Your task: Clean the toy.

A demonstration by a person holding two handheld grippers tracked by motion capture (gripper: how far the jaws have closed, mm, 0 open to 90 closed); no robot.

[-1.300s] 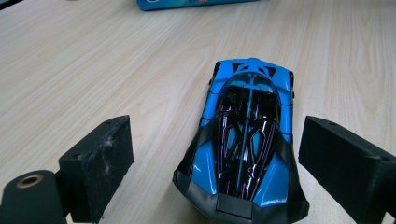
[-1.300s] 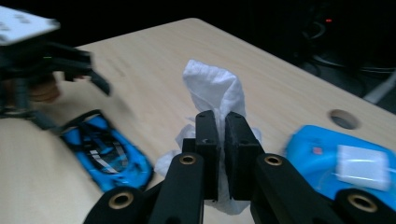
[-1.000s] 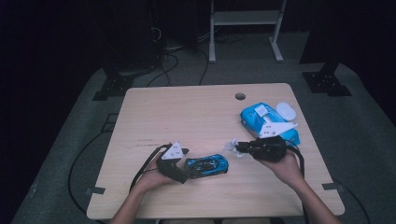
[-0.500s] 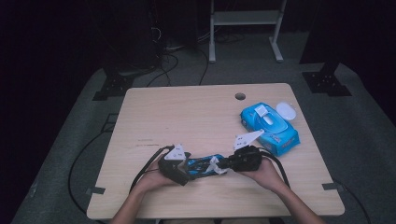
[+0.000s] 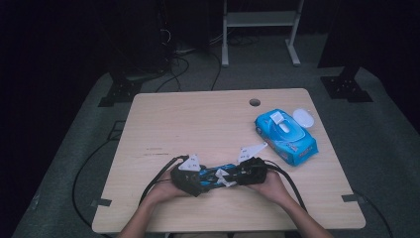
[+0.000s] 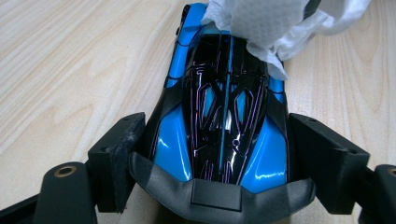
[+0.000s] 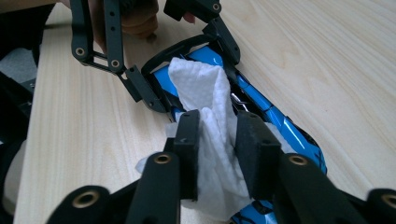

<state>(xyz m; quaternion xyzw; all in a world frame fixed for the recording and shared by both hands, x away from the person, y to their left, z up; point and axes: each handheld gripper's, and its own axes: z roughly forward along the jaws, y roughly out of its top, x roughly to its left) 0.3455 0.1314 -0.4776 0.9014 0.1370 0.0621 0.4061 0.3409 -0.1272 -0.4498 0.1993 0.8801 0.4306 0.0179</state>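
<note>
Blue wipes pack [image 5: 286, 137] lies flap-open, one white wipe showing.

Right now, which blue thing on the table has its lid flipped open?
The blue wipes pack near the right edge, white lid flipped open. The blue toy car sits between the claws.

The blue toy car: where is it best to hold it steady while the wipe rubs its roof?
Probably at the rear end, across its width, coming in level from behind. The car is long and narrow with a low, slippery roof, and its flat flanks suit the pads. The left gripper already straddles the rear there, which leaves the roof free for the wipe in the right gripper.
</note>
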